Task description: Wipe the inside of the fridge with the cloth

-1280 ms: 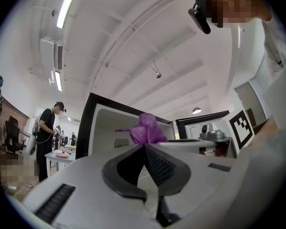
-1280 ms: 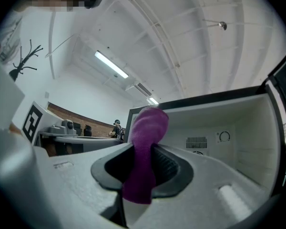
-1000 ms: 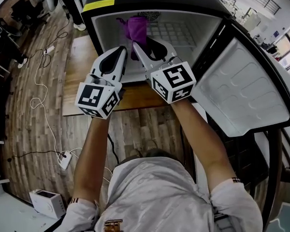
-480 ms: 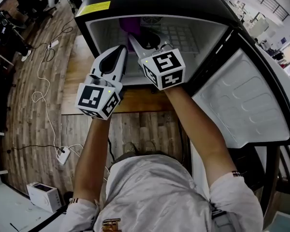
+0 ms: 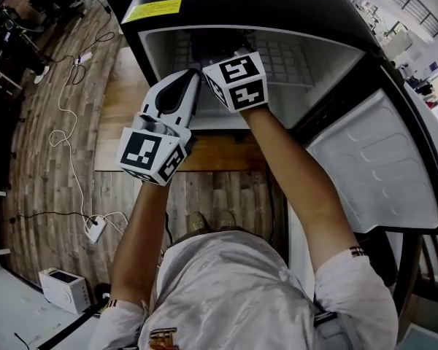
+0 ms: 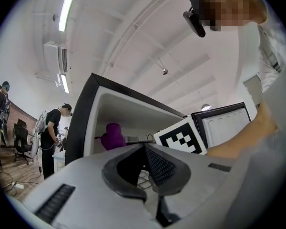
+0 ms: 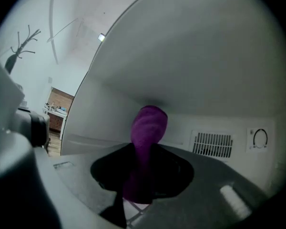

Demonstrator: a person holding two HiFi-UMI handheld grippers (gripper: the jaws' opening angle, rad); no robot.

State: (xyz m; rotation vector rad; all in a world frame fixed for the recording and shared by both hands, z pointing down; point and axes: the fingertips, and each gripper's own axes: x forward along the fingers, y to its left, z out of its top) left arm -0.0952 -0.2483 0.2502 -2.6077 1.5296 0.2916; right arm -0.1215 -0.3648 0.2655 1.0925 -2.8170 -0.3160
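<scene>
The small fridge (image 5: 306, 57) stands open, its door (image 5: 379, 159) swung out to the right. My right gripper (image 7: 144, 149) reaches deep into the upper left of the cavity and is shut on the purple cloth (image 7: 150, 123). The cloth's top end presses against the white ceiling near the back wall. In the head view only this gripper's marker cube (image 5: 237, 82) shows; the cloth is hidden in shadow. My left gripper (image 5: 192, 75) hovers at the fridge's front edge, left of the right one, shut with nothing in it. From there the cloth (image 6: 112, 136) shows inside.
A wire shelf (image 5: 277, 49) spans the fridge. A vent (image 7: 212, 144) and a dial (image 7: 260, 138) sit on the back wall. The fridge rests on a wooden platform (image 5: 204, 152). Cables (image 5: 66, 122) and a power strip (image 5: 95, 228) lie on the floor. A person (image 6: 52, 132) stands at the left.
My right gripper has pushed deeper and higher into the fridge with the cloth, which has passed out of the head view. The left gripper has barely moved.
</scene>
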